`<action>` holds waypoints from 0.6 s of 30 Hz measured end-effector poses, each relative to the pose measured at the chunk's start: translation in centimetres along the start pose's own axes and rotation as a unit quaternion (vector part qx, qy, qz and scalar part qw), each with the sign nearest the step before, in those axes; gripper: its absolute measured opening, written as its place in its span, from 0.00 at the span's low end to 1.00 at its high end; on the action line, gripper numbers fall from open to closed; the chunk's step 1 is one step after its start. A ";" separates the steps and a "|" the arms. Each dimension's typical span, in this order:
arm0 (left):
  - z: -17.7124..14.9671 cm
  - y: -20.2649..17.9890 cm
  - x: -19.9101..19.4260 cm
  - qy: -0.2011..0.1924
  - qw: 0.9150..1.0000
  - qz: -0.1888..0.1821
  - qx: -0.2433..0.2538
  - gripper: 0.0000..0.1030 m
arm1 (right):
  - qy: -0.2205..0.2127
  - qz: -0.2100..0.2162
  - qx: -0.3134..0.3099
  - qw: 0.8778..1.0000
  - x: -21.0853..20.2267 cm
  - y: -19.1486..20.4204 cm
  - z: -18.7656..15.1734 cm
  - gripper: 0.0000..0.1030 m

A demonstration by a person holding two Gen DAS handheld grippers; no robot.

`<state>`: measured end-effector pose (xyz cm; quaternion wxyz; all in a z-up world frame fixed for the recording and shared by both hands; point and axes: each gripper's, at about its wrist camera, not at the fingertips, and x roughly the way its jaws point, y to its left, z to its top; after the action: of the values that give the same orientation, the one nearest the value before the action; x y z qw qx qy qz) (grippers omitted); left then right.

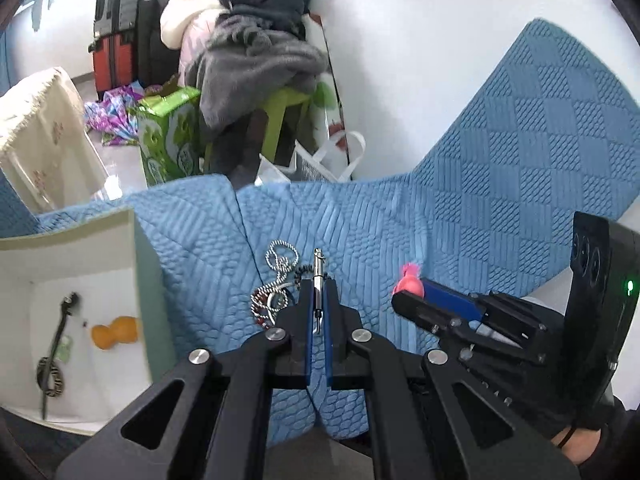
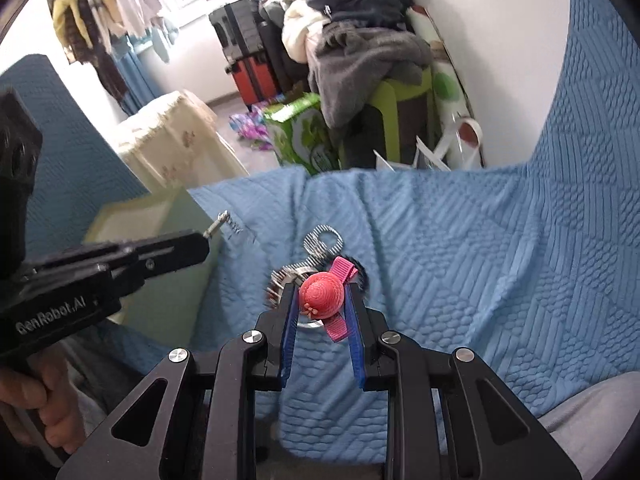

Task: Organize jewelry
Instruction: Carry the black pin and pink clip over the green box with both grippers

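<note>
1. Above the blue quilted sofa cover (image 1: 500, 152), the left tongs (image 1: 319, 300) tilt downward, clamped on a slim silver clip (image 1: 317, 280).
2. Beside them, the right tongs (image 2: 322, 300) grip a pink hat-shaped hair clip (image 2: 323, 294).
3. Beaded chains (image 1: 276, 280) lie beneath; an open white box (image 1: 100, 248) stands left.

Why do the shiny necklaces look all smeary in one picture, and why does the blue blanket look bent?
In the right wrist view the necklaces are streaked by motion blur, while the pink hat clip in the right gripper stays sharp. In the left wrist view the necklaces look crisper. Both views come through a fisheye lens, which curves the blanket and darkens the corners.
</note>
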<state>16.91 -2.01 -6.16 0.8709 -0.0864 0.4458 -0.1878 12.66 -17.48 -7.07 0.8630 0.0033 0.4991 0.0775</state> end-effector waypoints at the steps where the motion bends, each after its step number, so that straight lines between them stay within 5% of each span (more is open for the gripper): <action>1: 0.2 0.1 -1.0 -0.011 1.000 0.004 0.003 0.04 | -0.005 0.003 0.001 1.000 -0.4 0.3 0.4 0.20; 18: 1.8 4.3 -11.8 -0.139 0.989 0.040 -0.015 0.04 | -0.069 0.066 -0.082 0.992 -4.7 10.6 6.6 0.20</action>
<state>13.13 6.63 2.27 0.9299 -0.1075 0.3260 -0.1325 14.62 -7.23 1.17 0.8859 -0.0295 0.4288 0.1744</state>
